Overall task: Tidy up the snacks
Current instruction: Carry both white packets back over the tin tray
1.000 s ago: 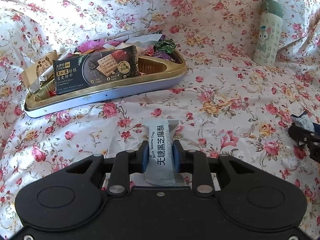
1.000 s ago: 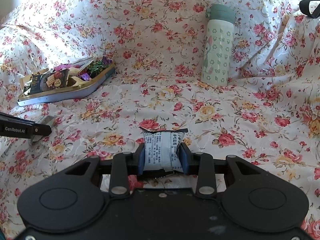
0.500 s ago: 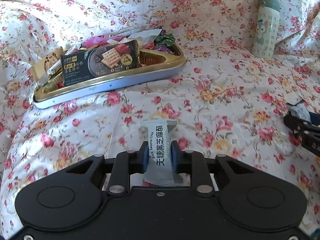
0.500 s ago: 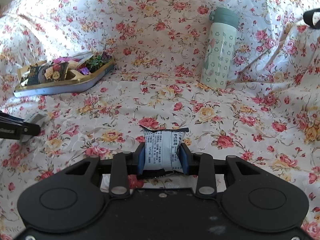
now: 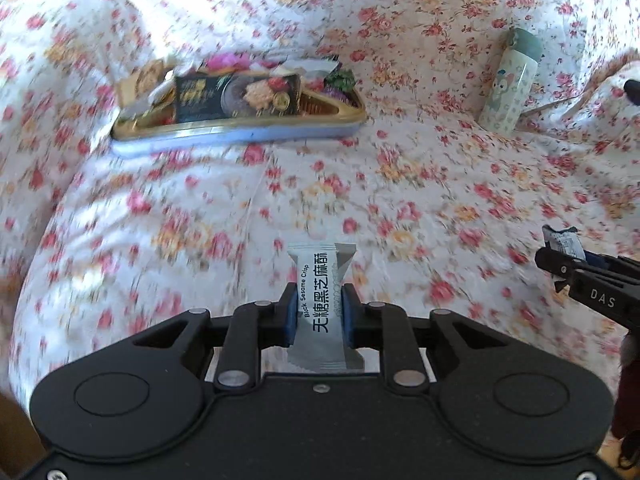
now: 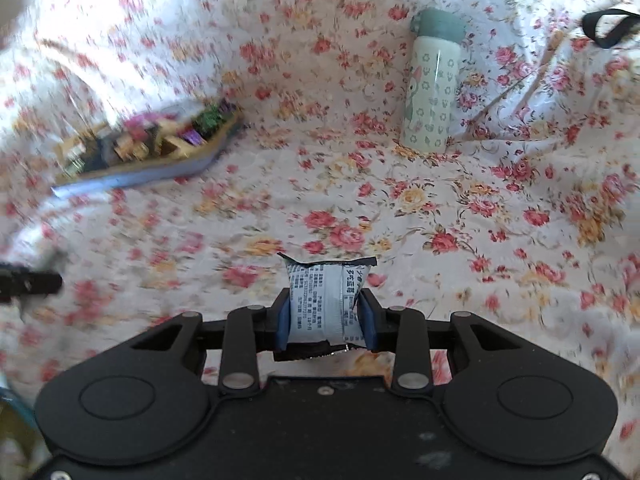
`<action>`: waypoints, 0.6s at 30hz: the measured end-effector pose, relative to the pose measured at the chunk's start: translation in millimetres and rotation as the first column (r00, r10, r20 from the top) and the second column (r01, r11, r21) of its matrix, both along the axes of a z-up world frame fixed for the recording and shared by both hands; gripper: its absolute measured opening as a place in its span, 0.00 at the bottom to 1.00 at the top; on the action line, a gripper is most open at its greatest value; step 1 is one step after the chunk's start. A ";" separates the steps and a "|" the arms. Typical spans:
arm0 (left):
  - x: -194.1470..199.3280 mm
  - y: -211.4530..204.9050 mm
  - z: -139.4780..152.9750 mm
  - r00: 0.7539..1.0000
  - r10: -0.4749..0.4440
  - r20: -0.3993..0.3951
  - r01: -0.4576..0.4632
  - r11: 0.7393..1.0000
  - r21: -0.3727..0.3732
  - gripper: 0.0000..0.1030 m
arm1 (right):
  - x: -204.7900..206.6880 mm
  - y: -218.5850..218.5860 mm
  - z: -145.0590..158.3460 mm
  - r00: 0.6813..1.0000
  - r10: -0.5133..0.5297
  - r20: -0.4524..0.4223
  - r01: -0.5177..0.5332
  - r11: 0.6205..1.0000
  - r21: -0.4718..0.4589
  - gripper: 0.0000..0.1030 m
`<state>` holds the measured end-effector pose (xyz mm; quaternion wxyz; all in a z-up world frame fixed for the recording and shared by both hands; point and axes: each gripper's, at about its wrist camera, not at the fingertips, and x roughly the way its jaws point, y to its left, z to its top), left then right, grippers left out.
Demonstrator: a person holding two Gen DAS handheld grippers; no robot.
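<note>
My left gripper (image 5: pixel 319 307) is shut on a grey sesame crisp packet (image 5: pixel 322 280), held upright above the flowered cloth. My right gripper (image 6: pixel 326 314) is shut on a small blue-grey snack packet (image 6: pixel 326 300) with printed text facing me. A gold-rimmed snack tin (image 5: pixel 240 130) holding a dark cracker box (image 5: pixel 238 96) and several wrapped sweets lies ahead to the left, also seen as the tin (image 6: pixel 140 168) in the right wrist view. The right gripper (image 5: pixel 560 258) shows at the right edge of the left wrist view with its packet.
A pale green flask (image 6: pixel 432 84) stands upright at the back right, the same flask (image 5: pixel 510 84) showing in the left wrist view. The flowered cloth (image 6: pixel 480 220) covers the whole surface and rises in folds behind. A black strap (image 6: pixel 608 28) lies at the far right.
Both grippers have risen and pulled back with their packets, so the tin and flask look farther off. The left jaws have squeezed tighter on the sesame packet.
</note>
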<state>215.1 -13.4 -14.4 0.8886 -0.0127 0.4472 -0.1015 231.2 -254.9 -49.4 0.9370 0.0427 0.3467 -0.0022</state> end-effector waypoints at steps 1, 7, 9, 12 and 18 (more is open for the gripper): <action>-6.6 2.5 2.7 1.000 0.003 -0.013 -0.003 1.000 -0.014 0.28 | -6.7 2.9 4.9 1.000 0.002 0.009 -0.002 1.000 0.009 0.35; -49.9 9.0 15.1 1.000 -0.001 -0.021 0.000 0.999 -0.037 0.28 | -63.2 21.5 34.1 0.997 0.026 0.071 -0.030 0.998 0.063 0.35; -66.0 9.4 19.0 1.000 -0.009 -0.016 0.008 0.999 -0.038 0.28 | -83.0 26.0 40.8 0.995 0.028 0.092 -0.036 0.996 0.085 0.35; -90.2 7.8 25.1 1.000 -0.013 0.004 0.014 0.999 -0.030 0.28 | -114.1 30.7 47.2 0.994 0.015 0.111 -0.030 0.991 0.129 0.35; -138.4 3.7 32.7 0.999 -0.034 0.043 0.036 0.999 -0.029 0.28 | -171.5 37.2 54.2 0.988 -0.009 0.153 -0.016 0.987 0.160 0.35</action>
